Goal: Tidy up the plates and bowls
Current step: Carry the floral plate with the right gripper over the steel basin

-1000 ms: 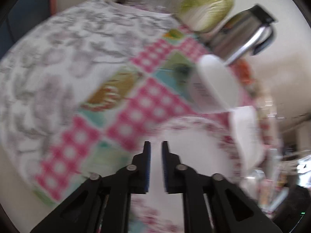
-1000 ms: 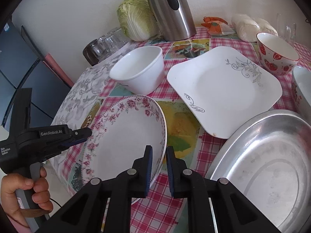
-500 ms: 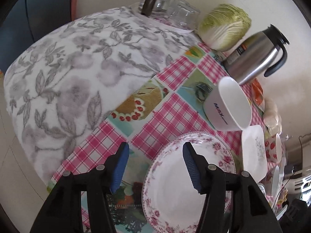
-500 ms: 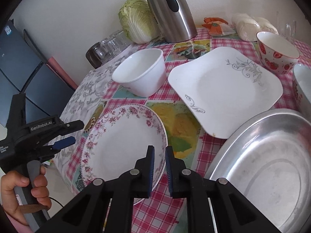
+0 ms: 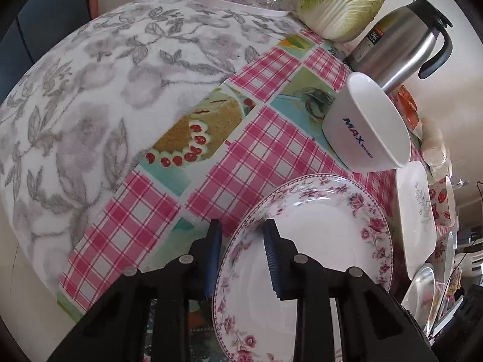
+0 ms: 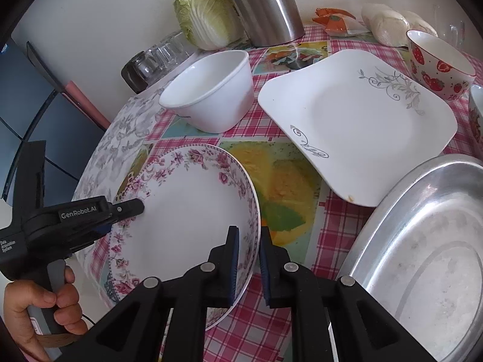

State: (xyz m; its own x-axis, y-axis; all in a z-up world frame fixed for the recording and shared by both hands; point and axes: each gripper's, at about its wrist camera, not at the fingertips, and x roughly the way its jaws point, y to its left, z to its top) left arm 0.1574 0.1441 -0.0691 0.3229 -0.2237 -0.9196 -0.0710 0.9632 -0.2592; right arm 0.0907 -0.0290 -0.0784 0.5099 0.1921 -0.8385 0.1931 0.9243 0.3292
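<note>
Floral plate (image 6: 187,211), white bowl (image 6: 211,90) and metal tray (image 6: 422,241) hold nothing.

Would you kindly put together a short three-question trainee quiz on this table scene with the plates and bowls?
1. True or false: the floral-rimmed plate has a gripper at two sides of its rim.
2. What stands directly behind the plain white bowl? A) a steel kettle B) a cabbage C) a toaster
3. Fill in: the square white plate lies between the white bowl and the ____ bowl.

Key: 1 true; 2 B, the cabbage; 3 strawberry.
</note>
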